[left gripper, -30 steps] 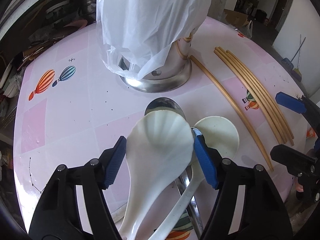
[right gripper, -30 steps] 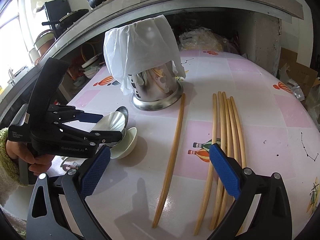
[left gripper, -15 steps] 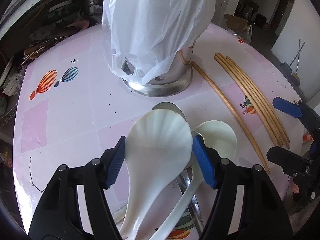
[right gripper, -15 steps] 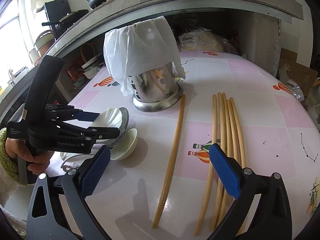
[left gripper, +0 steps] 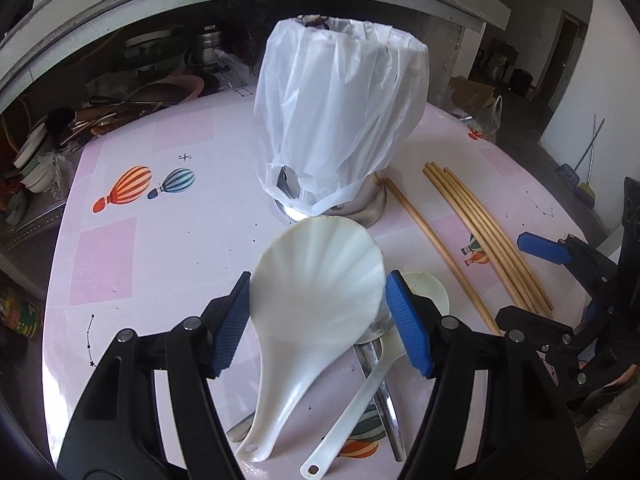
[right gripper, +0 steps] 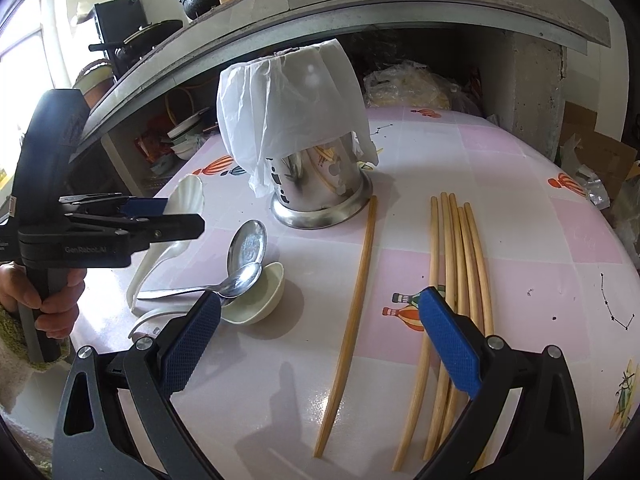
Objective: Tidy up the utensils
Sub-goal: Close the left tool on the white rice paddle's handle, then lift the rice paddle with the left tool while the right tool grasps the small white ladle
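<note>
My left gripper [left gripper: 318,292] is shut on the bowl of a white shell-shaped spoon [left gripper: 316,280] and holds it in the air, handle hanging down. In the right wrist view the left gripper [right gripper: 160,216] carries that spoon [right gripper: 188,196] left of the steel utensil holder [right gripper: 320,192], which a white plastic bag [left gripper: 340,120] covers. On the table below lie two metal spoons [right gripper: 248,244] and a small white spoon [right gripper: 260,296]. My right gripper [right gripper: 320,332] stands open above the table, nothing between its fingers, near a bundle of long wooden chopsticks [right gripper: 460,260].
A single chopstick [right gripper: 356,280] lies apart, between the holder and the bundle. The pink balloon-print table [left gripper: 120,260] sits under a grey shelf [right gripper: 400,0]. Bowls and clutter fill the space behind it. A person's hand [right gripper: 24,292] grips the left handle.
The left gripper has risen with the shell spoon, lifting it off the other spoons. The holder's bagged top has come into its view. The right gripper has stayed put.
</note>
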`<state>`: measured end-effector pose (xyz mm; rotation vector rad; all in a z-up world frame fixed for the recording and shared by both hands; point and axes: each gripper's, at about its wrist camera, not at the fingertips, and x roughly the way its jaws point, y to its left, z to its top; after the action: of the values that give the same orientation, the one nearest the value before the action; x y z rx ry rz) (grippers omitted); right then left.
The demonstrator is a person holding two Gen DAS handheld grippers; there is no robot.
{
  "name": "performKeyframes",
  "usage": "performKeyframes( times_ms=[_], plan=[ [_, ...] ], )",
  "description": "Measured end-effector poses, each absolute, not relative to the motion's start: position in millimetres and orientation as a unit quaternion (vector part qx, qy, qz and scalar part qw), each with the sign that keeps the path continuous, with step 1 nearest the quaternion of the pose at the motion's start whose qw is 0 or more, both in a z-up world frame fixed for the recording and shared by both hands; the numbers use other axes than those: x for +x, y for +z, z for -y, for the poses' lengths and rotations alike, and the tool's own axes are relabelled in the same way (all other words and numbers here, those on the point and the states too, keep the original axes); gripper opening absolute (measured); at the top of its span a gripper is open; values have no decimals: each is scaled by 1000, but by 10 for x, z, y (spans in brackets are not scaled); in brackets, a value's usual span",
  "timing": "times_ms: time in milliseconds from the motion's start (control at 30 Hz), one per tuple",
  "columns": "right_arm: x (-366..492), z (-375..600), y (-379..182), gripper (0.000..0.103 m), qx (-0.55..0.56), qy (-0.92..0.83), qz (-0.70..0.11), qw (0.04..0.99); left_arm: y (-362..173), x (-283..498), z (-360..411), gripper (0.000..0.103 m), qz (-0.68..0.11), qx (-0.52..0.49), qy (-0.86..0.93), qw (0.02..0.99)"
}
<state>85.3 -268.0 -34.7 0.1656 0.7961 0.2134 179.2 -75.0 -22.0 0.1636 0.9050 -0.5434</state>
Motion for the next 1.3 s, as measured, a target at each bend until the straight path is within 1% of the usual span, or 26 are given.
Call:
performKeyframes(
  times_ms=[300, 500, 667, 867, 1133, 1300],
  plan=[
    [805, 2621, -271, 96, 95, 119, -387, 909, -37, 1695, 482, 64, -399, 38, -254, 880],
    [831, 2608, -292, 90, 125, 128, -405, 897, 9, 1635, 320, 64, -382, 11, -251, 889],
    [850, 2579, -255, 82, 140, 138, -406, 893, 34, 1575, 206, 64, -370, -8, -250, 895],
    [916, 2471, -199, 79, 150, 164, -403, 888, 71, 1509, 113, 64, -358, -23, -249, 900],
    [920, 2386, -151, 78, 145, 177, -398, 888, 113, 1426, 19, 64, -346, -35, -245, 905],
    [977, 2410, -237, 71, 167, 180, -411, 878, 123, 1393, -57, 64, -340, -48, -239, 908]
  ],
)
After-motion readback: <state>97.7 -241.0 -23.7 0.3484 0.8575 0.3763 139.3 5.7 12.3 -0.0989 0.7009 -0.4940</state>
